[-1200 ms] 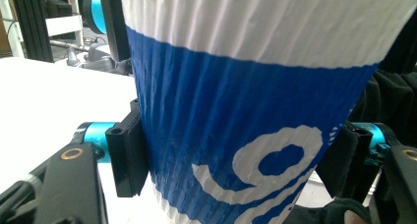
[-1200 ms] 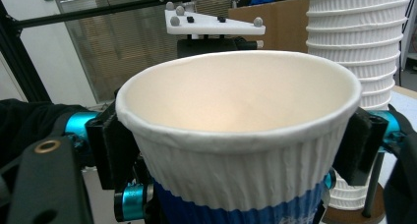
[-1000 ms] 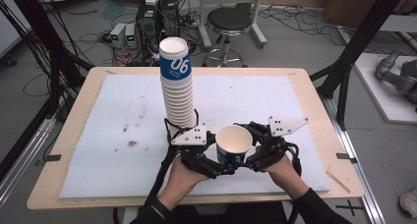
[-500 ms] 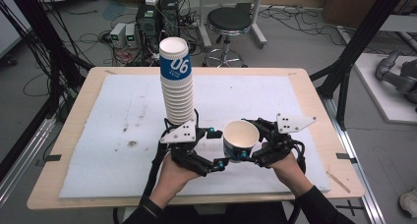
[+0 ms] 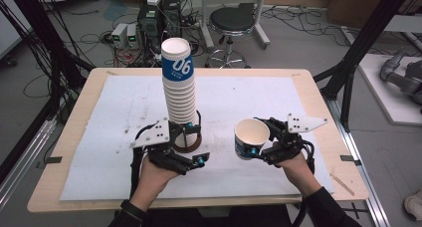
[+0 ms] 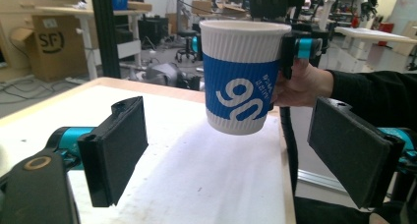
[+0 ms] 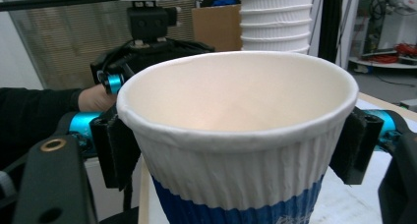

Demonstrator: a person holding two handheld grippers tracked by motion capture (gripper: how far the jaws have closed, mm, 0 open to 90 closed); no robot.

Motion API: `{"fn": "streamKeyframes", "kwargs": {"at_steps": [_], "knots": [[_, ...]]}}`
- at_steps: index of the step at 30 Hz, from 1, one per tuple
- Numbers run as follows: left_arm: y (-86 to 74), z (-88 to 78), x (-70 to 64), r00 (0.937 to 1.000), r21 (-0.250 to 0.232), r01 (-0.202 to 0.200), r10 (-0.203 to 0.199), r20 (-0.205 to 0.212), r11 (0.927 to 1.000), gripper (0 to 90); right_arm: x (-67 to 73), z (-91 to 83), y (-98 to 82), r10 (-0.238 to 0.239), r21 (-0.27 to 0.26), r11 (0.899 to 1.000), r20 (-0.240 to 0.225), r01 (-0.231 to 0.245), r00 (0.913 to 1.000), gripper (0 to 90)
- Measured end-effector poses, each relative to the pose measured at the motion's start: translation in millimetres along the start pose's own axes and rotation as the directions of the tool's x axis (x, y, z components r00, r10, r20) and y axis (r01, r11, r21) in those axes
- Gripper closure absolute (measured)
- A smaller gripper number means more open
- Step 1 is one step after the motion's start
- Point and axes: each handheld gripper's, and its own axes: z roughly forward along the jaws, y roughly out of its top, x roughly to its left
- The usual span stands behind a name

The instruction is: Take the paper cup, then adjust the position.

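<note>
A tall stack of white paper cups (image 5: 179, 92) with a blue "06" band stands on a brown base at the middle of the white mat (image 5: 119, 117). My right gripper (image 5: 259, 145) is shut on a single cup (image 5: 250, 136) of the same kind, held upright above the mat's right part. Its pads (image 7: 115, 150) press on both sides of that cup (image 7: 236, 135). My left gripper (image 5: 198, 150) sits just in front of the stack's foot, jaws having just opened, with nothing between them. In the left gripper view the held cup (image 6: 243, 79) hangs beyond my open left gripper (image 6: 226, 145).
The mat covers most of a wooden table (image 5: 328, 112); small dark stains (image 5: 127, 132) mark its left part. Beyond the far edge stand a black stool (image 5: 231, 25) and electronics with cables (image 5: 154, 18). A black frame leg (image 5: 348, 72) rises at the right.
The left gripper let go of the single cup, opened, and drew left toward the stack's foot. The right gripper carried the cup a little to the right.
</note>
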Motion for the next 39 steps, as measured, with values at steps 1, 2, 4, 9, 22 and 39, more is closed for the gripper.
{"fn": "streamKeyframes", "kwargs": {"at_steps": [1,2,4,9,22,39], "knots": [[0.3,-2.5,0.0,0.9998,0.008,-0.011,0.011,-0.017,0.9999,15.1,-0.8,-1.1,-0.5,-0.002,-0.001,1.0,0.003,0.002,1.0,21.1],[0.3,-4.8,0.3,0.9994,0.012,-0.023,0.023,-0.026,0.9997,15.1,-1.0,-2.0,-1.0,0.0,0.0,1.0,0.006,0.001,1.0,21.1],[-0.2,-9.2,0.9,0.999,0.002,-0.028,0.028,-0.035,0.9996,15.1,-1.5,-3.5,-1.8,0.0,0.003,1.0,0.012,0.0,0.9999,21.1],[-4.4,-17.0,2.0,0.9976,-0.009,-0.041,0.04,-0.057,0.9991,15.1,-3.7,-6.8,-3.0,-0.012,-0.002,1.0,0.029,0.012,0.9995,21.1],[-4.8,-19.4,0.2,0.9972,-0.02,-0.037,0.036,-0.066,0.9991,15.1,-6.2,-9.7,-3.2,-0.004,-0.003,1.0,0.045,0.004,0.999,21.1],[-6.6,-13.9,1.0,0.9977,-0.004,-0.031,0.031,-0.06,0.9995,15.1,-3.9,-14.3,-2.8,-0.01,-0.006,1.0,0.055,0.011,0.9984,21.1]]}}
